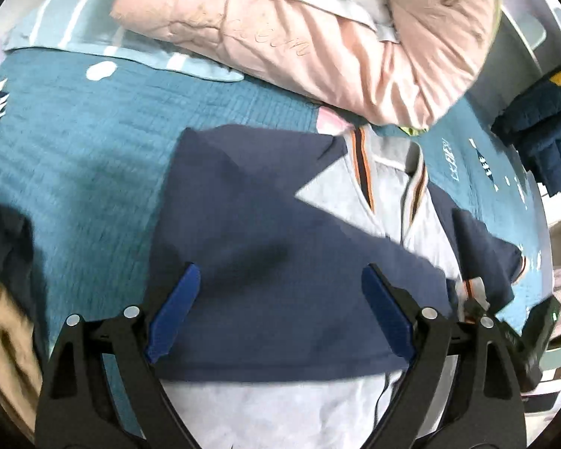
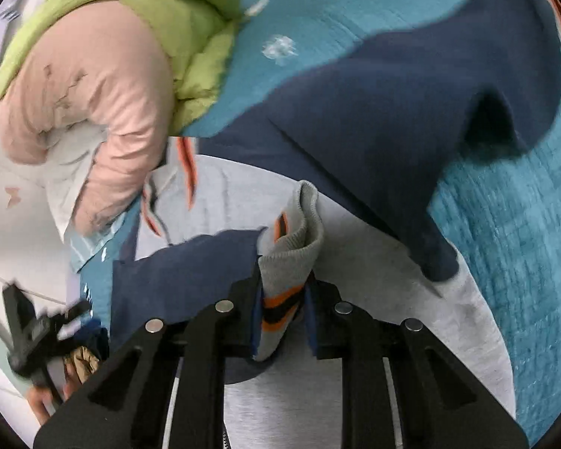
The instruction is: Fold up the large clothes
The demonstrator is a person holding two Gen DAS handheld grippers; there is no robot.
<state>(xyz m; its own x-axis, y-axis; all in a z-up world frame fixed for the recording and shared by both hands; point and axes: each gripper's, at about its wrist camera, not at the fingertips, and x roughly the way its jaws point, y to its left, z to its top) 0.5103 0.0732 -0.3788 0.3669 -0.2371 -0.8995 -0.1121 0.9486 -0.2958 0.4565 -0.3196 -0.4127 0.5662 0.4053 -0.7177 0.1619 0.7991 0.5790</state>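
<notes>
Now, on my left side I see the left gripper [image 1: 280, 310] hanging over the sweater [image 1: 280, 224], which lies flat on the teal bedspread [image 1: 74, 157]. Its blue fingers [image 1: 175, 310] stand wide apart and hold nothing. The dark blue cloth sits under them, but I cannot tell if they touch it. The sweater is grey and dark blue. Its long way runs from near me up to the striped collar [image 1: 362, 161], which points at the pink jacket [image 1: 318, 56] at the far side of the bed. One dark blue sleeve is folded across the grey chest. The bottom of the sweater is hidden behind the black gripper arms.

On my right side, the right gripper [image 2: 282, 307] is pinched tight on the sleeve cuff [image 2: 291, 247]. The cuff is grey with orange and dark stripes, and it sticks up out of the jaws. The other sleeve [image 2: 411, 119] spreads off to the upper right, over the bedspread. A green jacket [image 2: 149, 11] sits behind the pink one. Everything here looks smeared, and a black thing at the lower left is too blurry to name.
</notes>
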